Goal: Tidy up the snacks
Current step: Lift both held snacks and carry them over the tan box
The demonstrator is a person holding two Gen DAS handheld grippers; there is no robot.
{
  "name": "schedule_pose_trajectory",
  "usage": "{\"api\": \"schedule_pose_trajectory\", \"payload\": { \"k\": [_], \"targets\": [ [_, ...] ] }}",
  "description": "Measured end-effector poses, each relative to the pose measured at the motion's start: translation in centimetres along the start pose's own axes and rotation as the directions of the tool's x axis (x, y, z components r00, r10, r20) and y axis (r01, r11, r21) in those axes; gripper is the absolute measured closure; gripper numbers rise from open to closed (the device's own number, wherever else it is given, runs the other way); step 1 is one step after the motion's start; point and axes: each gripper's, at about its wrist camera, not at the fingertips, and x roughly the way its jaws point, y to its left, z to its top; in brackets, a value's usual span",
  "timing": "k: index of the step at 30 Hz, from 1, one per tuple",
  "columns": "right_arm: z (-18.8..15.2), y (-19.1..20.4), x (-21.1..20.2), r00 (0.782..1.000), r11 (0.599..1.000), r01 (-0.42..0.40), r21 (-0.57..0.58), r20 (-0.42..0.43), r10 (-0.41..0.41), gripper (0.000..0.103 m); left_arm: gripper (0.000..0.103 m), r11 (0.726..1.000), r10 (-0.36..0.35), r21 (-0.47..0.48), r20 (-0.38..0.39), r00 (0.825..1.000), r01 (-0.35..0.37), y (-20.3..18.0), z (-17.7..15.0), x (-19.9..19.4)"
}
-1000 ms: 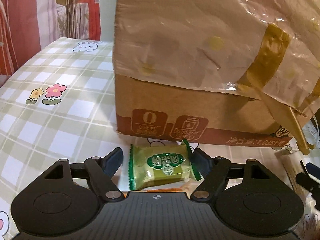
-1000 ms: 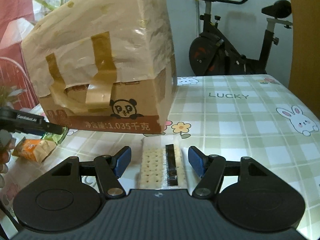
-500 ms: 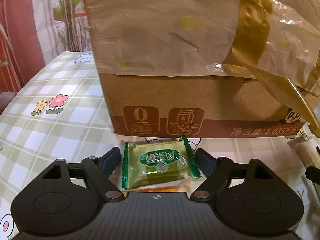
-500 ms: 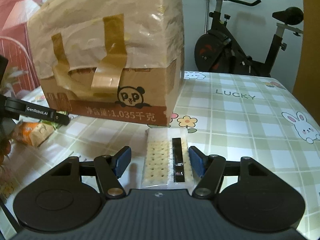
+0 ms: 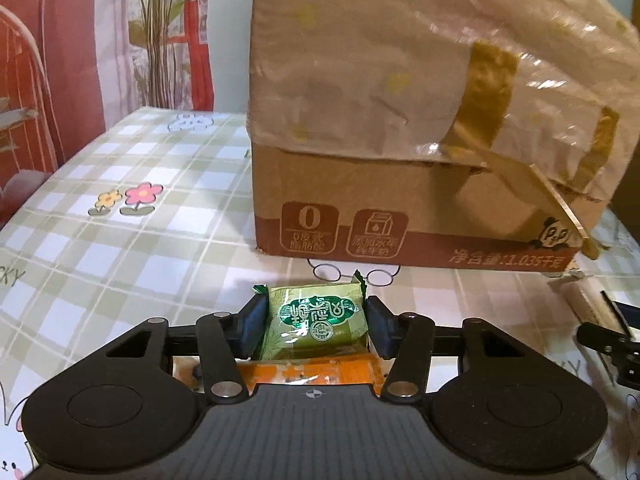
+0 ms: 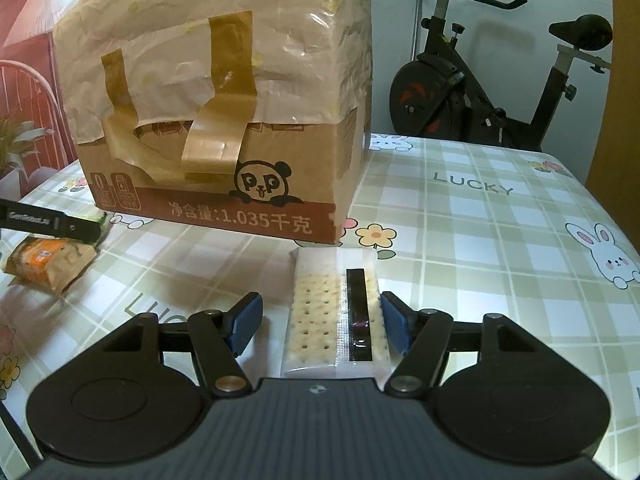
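Note:
A green wrapped snack packet (image 5: 316, 320) sits between the fingers of my left gripper (image 5: 316, 326). Its jaws are closing, both pads touch the packet's sides, and the wrapper ends are folded upward. Under it lies an orange snack packet (image 5: 312, 374), also visible in the right wrist view as the orange packet (image 6: 48, 260) below the left gripper's finger (image 6: 52, 224). My right gripper (image 6: 322, 322) stands open around a clear packet of crackers (image 6: 334, 312) lying flat on the tablecloth. The right pad is close to the packet's edge and the left pad stands well apart.
A tall cardboard box (image 5: 420, 120) with loose brown tape and plastic wrap stands just behind both snacks, seen too as the box (image 6: 224, 112). The checked tablecloth (image 6: 480, 240) runs right of it. An exercise bike (image 6: 500, 92) stands beyond the table's far edge.
The left gripper's jaws have narrowed onto the green packet, crumpling its ends, and the view has shifted left of the box. The right gripper has stayed open around the crackers.

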Motion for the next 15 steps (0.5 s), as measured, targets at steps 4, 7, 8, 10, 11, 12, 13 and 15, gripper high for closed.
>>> {"api": "schedule_pose_trajectory", "payload": {
  "k": [4,7,8,10,11,12,13,15],
  "targets": [
    [0.0,0.0,0.1,1.000,1.000,0.003,-0.004,-0.003,-0.003,0.035,0.047,1.000,-0.017,-0.003,0.035,0.999,0.017,0.5,0.0,-1.1],
    [0.0,-0.3,0.1,1.000,1.000,0.004,0.010,0.001,-0.004,0.039,0.047,1.000,-0.022,-0.015,0.044,0.999,0.022,0.8,0.2,-1.5],
    [0.0,-0.3,0.1,1.000,1.000,0.007,0.014,0.003,-0.007,0.041,0.047,1.000,-0.021,-0.018,0.046,0.999,0.022,0.8,0.2,-1.8],
    [0.0,-0.5,0.0,1.000,1.000,0.012,0.022,0.007,-0.012,0.048,0.047,0.999,-0.017,-0.030,0.049,0.999,0.019,1.2,0.2,-2.0],
    [-0.1,-0.6,0.0,1.000,1.000,0.009,0.028,0.009,-0.009,0.050,0.047,0.999,-0.018,-0.039,0.049,0.999,0.020,1.4,0.2,-2.2],
    [0.0,-0.7,-0.1,1.000,0.999,0.003,0.032,0.011,-0.003,0.053,0.047,0.999,-0.021,-0.049,0.050,0.999,0.023,1.5,0.3,-2.4],
    [-0.1,-0.8,-0.1,1.000,0.999,-0.004,0.034,0.012,0.004,0.054,0.047,0.998,-0.022,-0.053,0.053,0.998,0.025,1.6,0.3,-2.6],
    [-0.1,-0.6,-0.2,1.000,0.999,-0.018,0.028,0.014,0.018,0.054,0.047,0.998,-0.021,-0.051,0.063,0.998,0.024,1.7,0.4,-2.9]
  ]
}}
